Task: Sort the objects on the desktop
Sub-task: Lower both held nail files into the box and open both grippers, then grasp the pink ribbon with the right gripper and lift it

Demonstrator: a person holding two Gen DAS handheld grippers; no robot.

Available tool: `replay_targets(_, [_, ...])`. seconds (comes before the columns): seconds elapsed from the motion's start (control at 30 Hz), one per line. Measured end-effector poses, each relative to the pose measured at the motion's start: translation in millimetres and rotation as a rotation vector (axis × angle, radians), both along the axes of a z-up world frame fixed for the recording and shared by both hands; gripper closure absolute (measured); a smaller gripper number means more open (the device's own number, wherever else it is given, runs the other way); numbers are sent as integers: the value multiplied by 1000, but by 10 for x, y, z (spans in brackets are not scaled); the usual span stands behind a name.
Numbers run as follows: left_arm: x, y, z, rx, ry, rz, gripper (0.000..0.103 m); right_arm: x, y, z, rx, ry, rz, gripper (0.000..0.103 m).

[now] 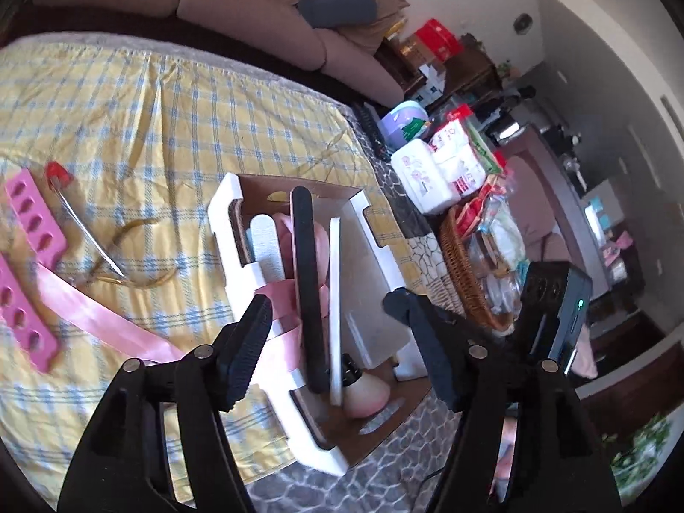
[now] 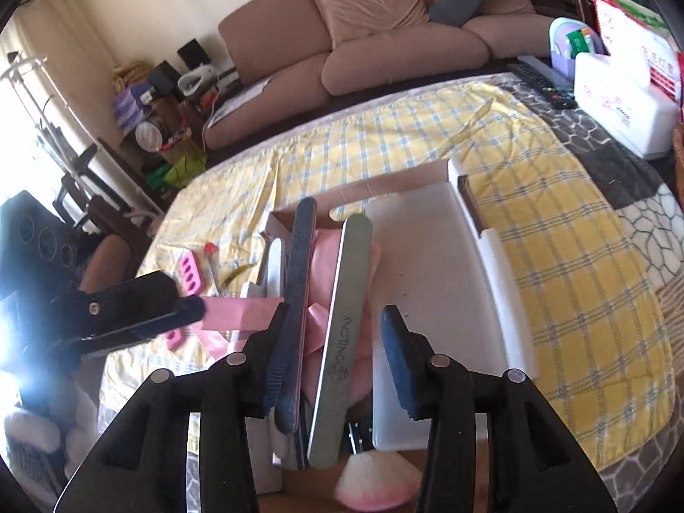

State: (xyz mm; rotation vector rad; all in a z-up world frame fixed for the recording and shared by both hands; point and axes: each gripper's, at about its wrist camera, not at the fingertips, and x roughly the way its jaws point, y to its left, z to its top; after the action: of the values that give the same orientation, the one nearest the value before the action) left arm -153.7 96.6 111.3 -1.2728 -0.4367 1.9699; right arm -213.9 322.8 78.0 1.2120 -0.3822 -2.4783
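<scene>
A: Left wrist view: left gripper (image 1: 327,333) jaws apart, gripping nothing; black nail file (image 1: 308,290) lies between them in the cardboard box (image 1: 387,421).

B: Right wrist view: right gripper (image 2: 333,359) also released; grey file (image 2: 342,342) leans in the box. Back out straight, I'd say, don't snag the pink ribbon (image 2: 239,314).

Open checked cloth (image 1: 141,119) fills the upper left; lower centre, nail files (image 1: 308,290) crowd the box (image 1: 222,231), and a basket (image 1: 461,273) blocks the right.
</scene>
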Motion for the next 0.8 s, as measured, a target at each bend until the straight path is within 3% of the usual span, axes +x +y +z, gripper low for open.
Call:
replay_targets(0.13, [131, -222, -20, -196, 139, -104, 30, 144, -32, 200, -21, 19, 24, 56])
replay_targets(0.23, [211, -250, -174, -318, 206, -167, 30, 234, -172, 299, -23, 30, 57, 48])
replay_targets(0.5, [466, 199, -596, -566, 399, -399, 33, 395, -506, 360, -17, 53, 119, 41])
replay_targets(0.67, [437, 354, -798, -583, 393, -475, 67, 432, -499, 291, -35, 38, 114, 41])
replay_targets(0.8, [271, 227, -754, -471, 298, -399, 97, 449, -455, 250, -42, 32, 115, 41])
